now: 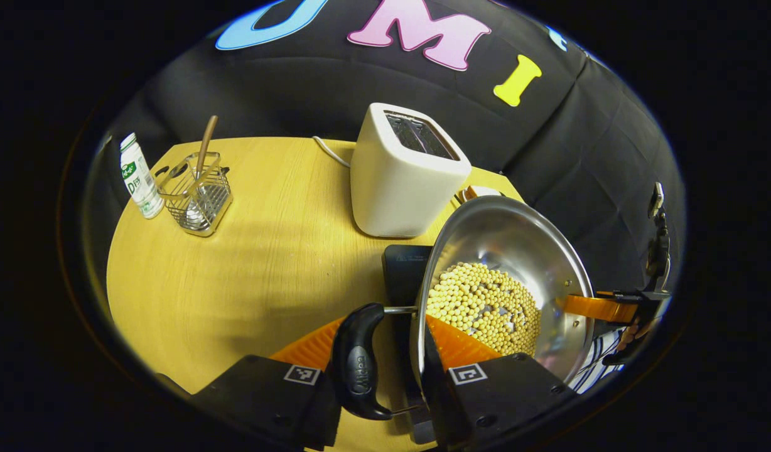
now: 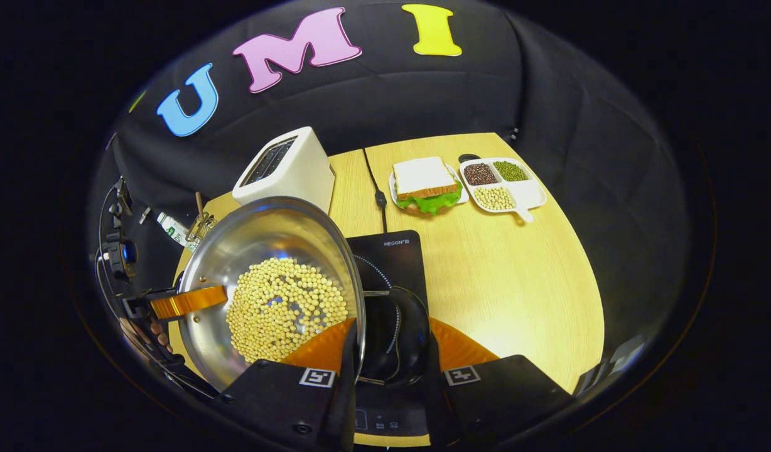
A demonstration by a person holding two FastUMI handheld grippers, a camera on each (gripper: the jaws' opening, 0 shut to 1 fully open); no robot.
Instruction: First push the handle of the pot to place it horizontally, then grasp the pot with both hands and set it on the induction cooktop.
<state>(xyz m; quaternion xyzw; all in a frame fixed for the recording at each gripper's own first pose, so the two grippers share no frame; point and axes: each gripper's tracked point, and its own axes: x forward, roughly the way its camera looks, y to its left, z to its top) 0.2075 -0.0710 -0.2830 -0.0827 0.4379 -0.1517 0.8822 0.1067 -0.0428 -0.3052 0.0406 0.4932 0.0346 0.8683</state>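
A steel pot (image 1: 511, 238) (image 2: 266, 232) holds a layer of pale beans (image 1: 479, 301) (image 2: 285, 307). It hangs over the black induction cooktop (image 1: 401, 270) (image 2: 392, 257); I cannot tell whether it touches it. My left gripper (image 1: 385, 333) is shut on one side, with a black loop handle (image 1: 360, 364) and the pot wall between its fingers. My right gripper (image 2: 392, 333) clamps the opposite handle (image 2: 401, 329) and rim the same way. Each gripper also appears across the pot in the other's view: the right gripper (image 1: 602, 307) and the left gripper (image 2: 184, 302).
A white toaster (image 1: 404, 176) (image 2: 288, 166) stands just behind the pot on the wooden table (image 1: 235, 282) (image 2: 511, 276). A bottle (image 1: 139, 179) and a wire basket (image 1: 197, 194) sit at the far left. A sandwich plate (image 2: 426, 182), a divided bean tray (image 2: 501, 182) and a cable (image 2: 376, 188) lie at the far right.
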